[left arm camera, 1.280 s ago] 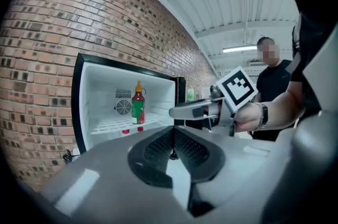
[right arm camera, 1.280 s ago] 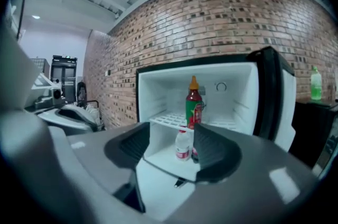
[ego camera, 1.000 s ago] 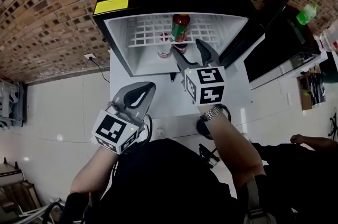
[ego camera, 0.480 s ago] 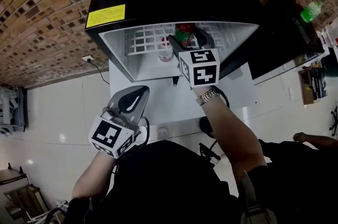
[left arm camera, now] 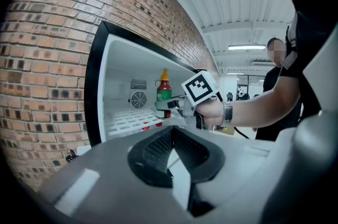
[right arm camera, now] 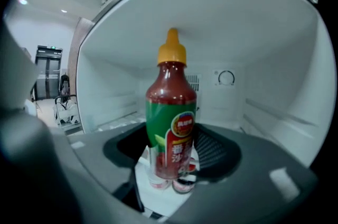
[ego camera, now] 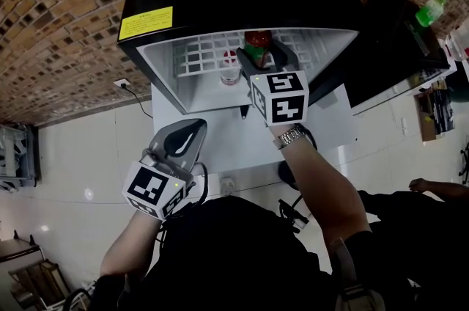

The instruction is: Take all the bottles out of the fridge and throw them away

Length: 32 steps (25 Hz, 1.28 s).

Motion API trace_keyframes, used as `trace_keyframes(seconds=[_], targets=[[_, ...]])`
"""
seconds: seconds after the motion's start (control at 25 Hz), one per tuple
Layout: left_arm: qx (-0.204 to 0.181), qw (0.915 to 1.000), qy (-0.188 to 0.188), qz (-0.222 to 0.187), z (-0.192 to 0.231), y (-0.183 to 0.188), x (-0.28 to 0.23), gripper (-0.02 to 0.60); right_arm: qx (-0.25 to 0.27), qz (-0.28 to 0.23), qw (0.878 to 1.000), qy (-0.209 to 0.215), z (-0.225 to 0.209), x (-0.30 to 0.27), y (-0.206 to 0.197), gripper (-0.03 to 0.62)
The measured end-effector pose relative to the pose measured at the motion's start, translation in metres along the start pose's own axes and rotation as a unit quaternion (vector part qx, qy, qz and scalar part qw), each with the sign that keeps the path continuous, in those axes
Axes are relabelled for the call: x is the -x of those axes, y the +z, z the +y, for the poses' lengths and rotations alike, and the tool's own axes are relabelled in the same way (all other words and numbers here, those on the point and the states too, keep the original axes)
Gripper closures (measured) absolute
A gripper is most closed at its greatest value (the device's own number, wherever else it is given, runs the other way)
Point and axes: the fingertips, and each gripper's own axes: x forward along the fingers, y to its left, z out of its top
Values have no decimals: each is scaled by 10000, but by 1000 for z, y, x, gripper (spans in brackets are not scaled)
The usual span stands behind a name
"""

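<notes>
A red sauce bottle [right arm camera: 170, 117] with a green label and orange cap stands upright on the wire shelf of the open fridge [ego camera: 168, 75]. My right gripper [ego camera: 256, 56] reaches into the fridge, and the bottle [ego camera: 254, 44] stands between its jaws. The jaws have just been closing; a gap still shows on each side of the bottle. Two small red-capped bottles [ego camera: 229, 75] stand on the shelf beside it. My left gripper [ego camera: 192, 127] hangs in front of the fridge, shut and empty. The left gripper view shows the right gripper [left arm camera: 161, 106] at the sauce bottle [left arm camera: 163, 92].
The black fridge door [ego camera: 381, 53] stands open at the right. A green bottle [ego camera: 429, 11] lies beyond it at the top right. A brick wall [ego camera: 58, 9] runs behind and left of the fridge. A white floor mat [ego camera: 220, 141] lies below the opening.
My right gripper has moved forward into the fridge until its jaws came round the sauce bottle. The left gripper has shifted slightly to the left and down.
</notes>
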Motion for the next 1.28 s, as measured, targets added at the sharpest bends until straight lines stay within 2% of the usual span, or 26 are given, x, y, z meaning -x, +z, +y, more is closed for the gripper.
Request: trace_keyframes(seconds=[0.4,0.6,0.88,1.28], targets=[[-69,9996,-272,-44,-24,-4,4,577,-61,-12,10000,-5,10,49,-11,321],[-79,9993,-368,-55,-50,-6,5,578,-123,-11,9999,6,12,88,-22,319],[-126,9992,-386,-70,-104,-5,1,578,-190,-21,9997,139,9,161,-44,319],[-137,9996,-252,80,-205,-24,-10,578,-191,156,9989,390,-9,274,-103,320]])
